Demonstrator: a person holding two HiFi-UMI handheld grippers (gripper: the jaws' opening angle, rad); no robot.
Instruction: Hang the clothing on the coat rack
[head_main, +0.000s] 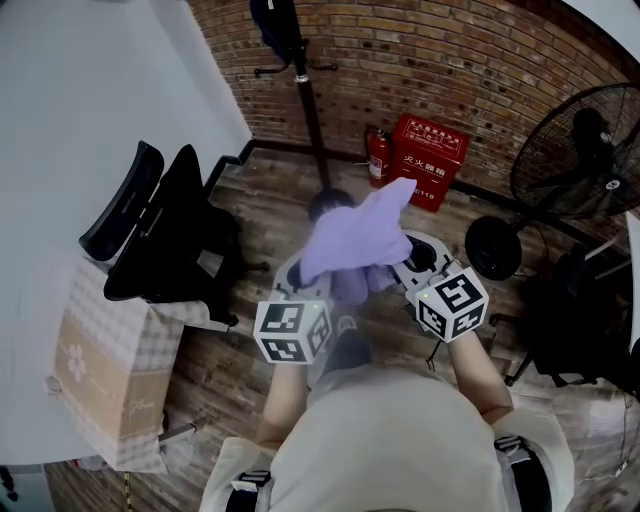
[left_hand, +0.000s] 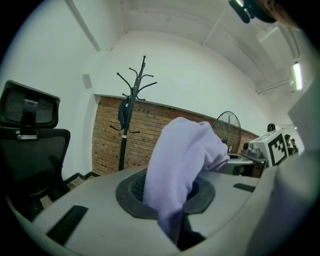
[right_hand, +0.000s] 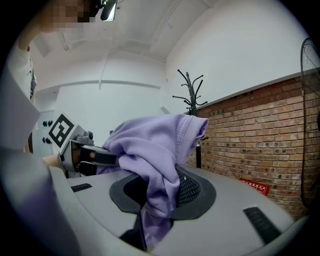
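A person is holding a lilac garment (head_main: 355, 238) bunched in the air between both grippers, the left gripper (head_main: 300, 278) and right gripper (head_main: 415, 262) each clamping their jaws on a fold, while the coat rack (head_main: 306, 95) is standing well ahead by the brick wall (head_main: 450, 60).

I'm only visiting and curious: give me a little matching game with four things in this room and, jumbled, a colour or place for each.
Things:
1. sweatshirt
2. coat rack
3. fire extinguisher box
4. office chair

Descriptions:
A. red, against the brick wall
B. black, beside the white wall
C. lilac, gripped by the left tongs and the right tongs
D. tall dark pole with a dark item hanging near its top

Pairs: 1-C, 2-D, 3-A, 4-B.
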